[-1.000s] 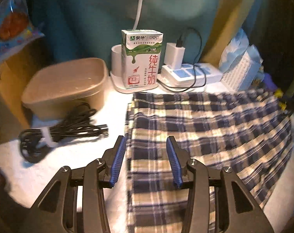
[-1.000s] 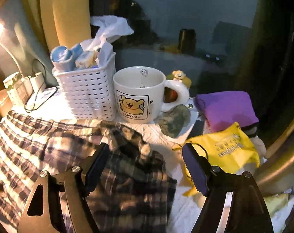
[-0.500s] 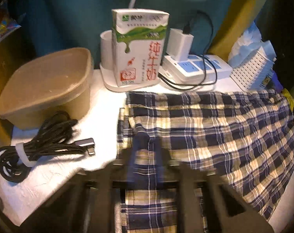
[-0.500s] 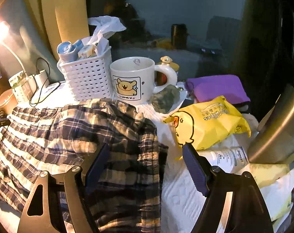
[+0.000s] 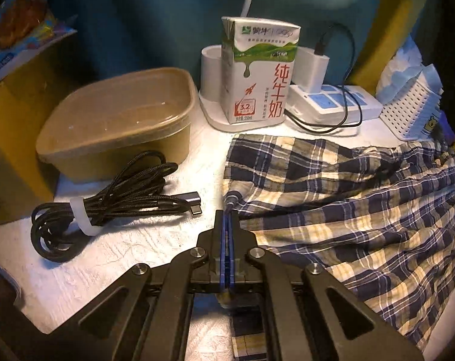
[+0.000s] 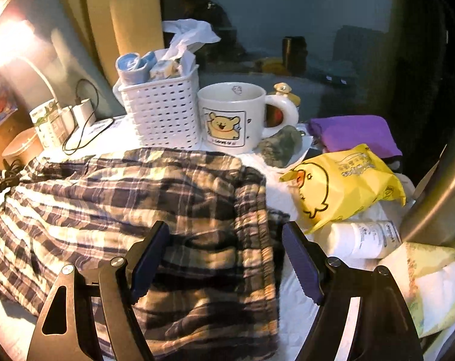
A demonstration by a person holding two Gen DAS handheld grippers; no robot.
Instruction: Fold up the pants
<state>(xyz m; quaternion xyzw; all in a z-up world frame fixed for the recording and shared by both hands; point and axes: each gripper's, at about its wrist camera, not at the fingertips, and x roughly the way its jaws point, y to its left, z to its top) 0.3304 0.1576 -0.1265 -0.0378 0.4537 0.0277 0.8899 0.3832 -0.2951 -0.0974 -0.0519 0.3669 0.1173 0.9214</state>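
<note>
Blue-and-cream plaid pants [image 5: 348, 210] lie spread over a white towel-covered table [image 5: 122, 249]. My left gripper [image 5: 227, 215] is shut on the pants' left edge, where a pinch of cloth bunches up at its tips and the fabric behind is lifted into folds. In the right wrist view the same pants [image 6: 137, 195] fill the lower left, with the gathered waistband end on the right. My right gripper [image 6: 226, 234] hovers open over that end, its fingers either side of the waistband and not pressing it.
A brown lidded container [image 5: 116, 120], a coiled black cable [image 5: 116, 198], a milk carton [image 5: 257, 72] and a power strip [image 5: 332, 102] crowd the left and back. A white basket [image 6: 164, 114], bear mug [image 6: 230, 114], yellow bag [image 6: 342, 183] and white bottle [image 6: 366, 237] ring the right end.
My left gripper has closed on the pants' left edge and the cloth there now bunches and lifts. The right gripper has drawn back, staying open, so the yellow bag and bottle show.
</note>
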